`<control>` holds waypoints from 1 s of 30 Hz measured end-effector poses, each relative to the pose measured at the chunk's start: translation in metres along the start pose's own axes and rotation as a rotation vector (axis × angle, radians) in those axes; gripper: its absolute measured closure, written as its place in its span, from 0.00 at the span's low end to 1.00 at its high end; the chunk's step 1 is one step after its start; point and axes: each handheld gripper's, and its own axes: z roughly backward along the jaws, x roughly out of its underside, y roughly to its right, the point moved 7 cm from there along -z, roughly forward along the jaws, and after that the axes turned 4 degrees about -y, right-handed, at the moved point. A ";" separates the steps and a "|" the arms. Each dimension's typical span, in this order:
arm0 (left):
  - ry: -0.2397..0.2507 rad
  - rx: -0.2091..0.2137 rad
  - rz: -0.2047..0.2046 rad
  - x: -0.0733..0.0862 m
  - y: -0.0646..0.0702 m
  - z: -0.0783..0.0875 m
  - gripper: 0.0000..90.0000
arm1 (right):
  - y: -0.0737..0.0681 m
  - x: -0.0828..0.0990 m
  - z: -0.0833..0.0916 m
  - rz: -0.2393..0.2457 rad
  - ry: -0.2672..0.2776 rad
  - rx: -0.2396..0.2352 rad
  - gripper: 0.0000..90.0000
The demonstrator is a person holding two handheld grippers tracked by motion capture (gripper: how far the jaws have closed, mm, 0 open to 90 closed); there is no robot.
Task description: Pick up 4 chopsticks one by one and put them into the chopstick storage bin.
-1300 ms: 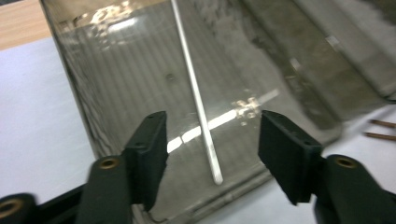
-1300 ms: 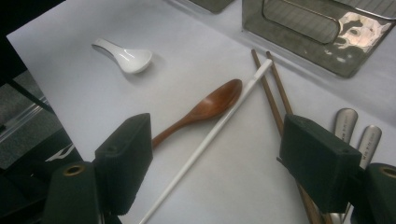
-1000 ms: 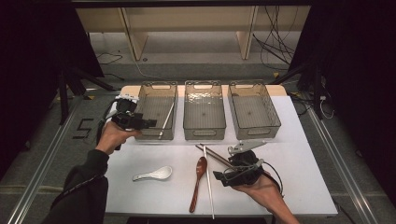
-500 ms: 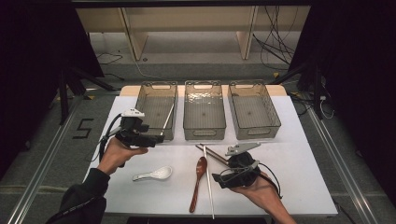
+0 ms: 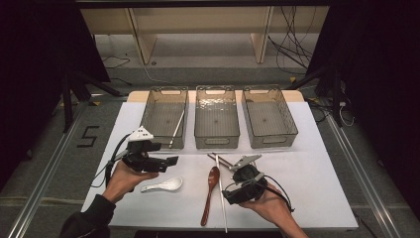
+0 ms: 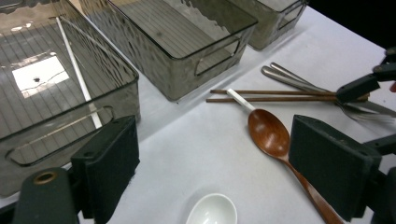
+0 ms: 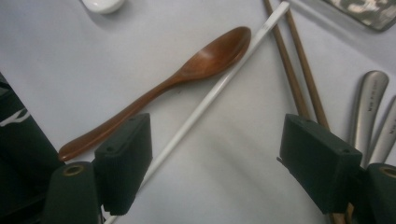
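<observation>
The table carries a white cover and stands on a grey floor in a dark room, with a pale wooden shelf frame behind it and loose cables at the back right. Three clear plastic bins stand side by side along the far edge: the left bin holds one white chopstick leaning against its wall, while the middle bin and the right bin hold nothing visible. On the bare cover in front of the bins lie a white ceramic spoon, a brown wooden spoon, a second white chopstick, a pair of brown wooden chopsticks and metal cutlery handles, all close together near the centre. The left gripper hovers near the left bin, above the ceramic spoon; its jaws have just been opening and now stand released with nothing between them. The right gripper is released too, its jaws wide apart astride the second white chopstick, which lies flat on the table beside the wooden spoon's bowl, crossing the brown chopsticks; the pads do not touch it.
</observation>
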 end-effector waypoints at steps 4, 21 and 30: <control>-0.003 -0.010 -0.005 0.009 0.003 0.000 0.17 | -0.003 0.001 -0.009 0.012 -0.039 0.003 0.29; 0.026 0.004 -0.040 0.021 0.015 0.008 0.17 | -0.010 0.003 -0.033 0.043 -0.127 0.023 0.30; 0.013 0.007 -0.050 0.031 0.018 0.011 0.17 | -0.011 0.004 -0.042 0.064 -0.169 0.040 0.31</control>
